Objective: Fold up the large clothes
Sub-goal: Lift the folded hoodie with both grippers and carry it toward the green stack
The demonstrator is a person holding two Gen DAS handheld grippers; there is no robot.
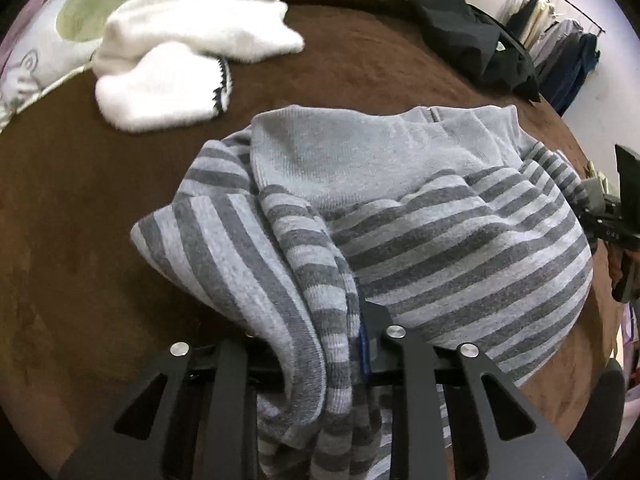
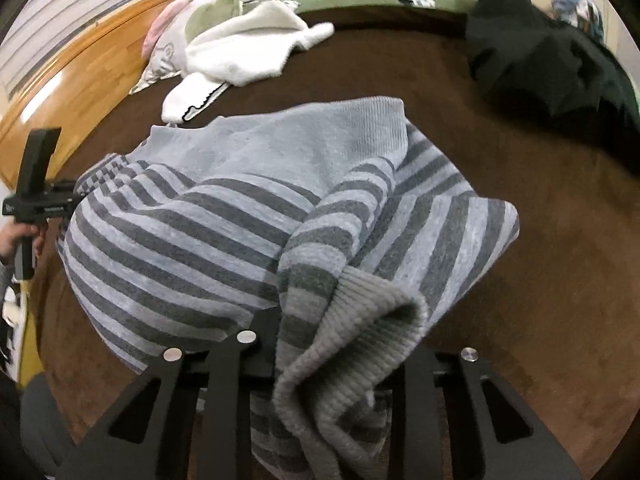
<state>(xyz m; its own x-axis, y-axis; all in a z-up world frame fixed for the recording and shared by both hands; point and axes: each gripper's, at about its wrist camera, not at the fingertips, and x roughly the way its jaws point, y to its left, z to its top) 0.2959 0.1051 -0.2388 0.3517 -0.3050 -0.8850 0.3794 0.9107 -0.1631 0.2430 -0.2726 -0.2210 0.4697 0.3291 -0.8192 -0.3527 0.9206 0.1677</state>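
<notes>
A grey striped sweater [image 1: 440, 232] lies partly folded on the brown bed cover [image 1: 80, 216]; it also shows in the right wrist view [image 2: 192, 240]. My left gripper [image 1: 316, 360] is shut on a bunched striped edge of the sweater, which drapes between its fingers. My right gripper [image 2: 332, 356] is shut on the sweater's ribbed grey hem [image 2: 360, 340]. The right gripper shows at the right edge of the left wrist view [image 1: 616, 224]. The left gripper shows at the left edge of the right wrist view [image 2: 36, 200]. Both hold the near edge lifted.
A white fluffy garment [image 1: 192, 48] lies at the far left of the bed, also in the right wrist view [image 2: 248, 48]. A black garment [image 1: 472, 28] lies at the far right. A green patterned pillow [image 1: 48, 40] and a wooden headboard [image 2: 80, 60] border the bed. A clothes rack [image 1: 560, 40] stands beyond.
</notes>
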